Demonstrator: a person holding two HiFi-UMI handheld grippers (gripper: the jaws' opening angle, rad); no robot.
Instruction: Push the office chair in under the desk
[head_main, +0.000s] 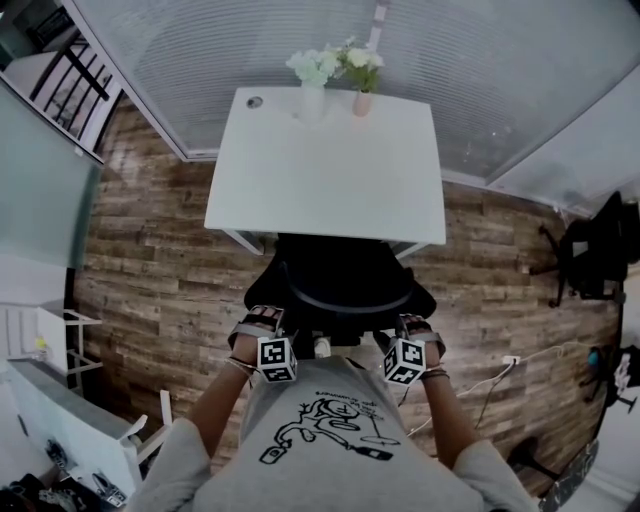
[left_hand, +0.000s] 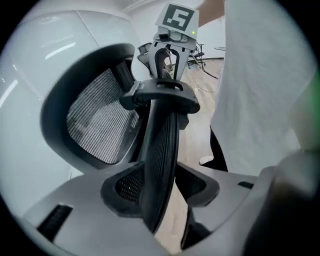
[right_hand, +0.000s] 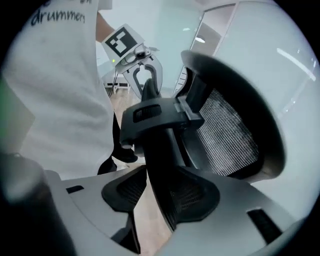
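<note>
The left gripper (left_hand: 162, 196) and right gripper (right_hand: 161, 194) are held with jaws apart, the chair (head_main: 340, 278) back's rim standing loose between the pads. The chair is seen mid-frame, at the near edge of the desk (head_main: 330, 170).

Office chair (head_main: 340, 282), at the desk (head_main: 330, 180): back is made of black open mesh and is framed in matt black plastic. Desk: top is finished smooth, matt white. Floor (head_main: 150, 270), under the desk: laid in rough-grained, mottled wood planks.
</note>
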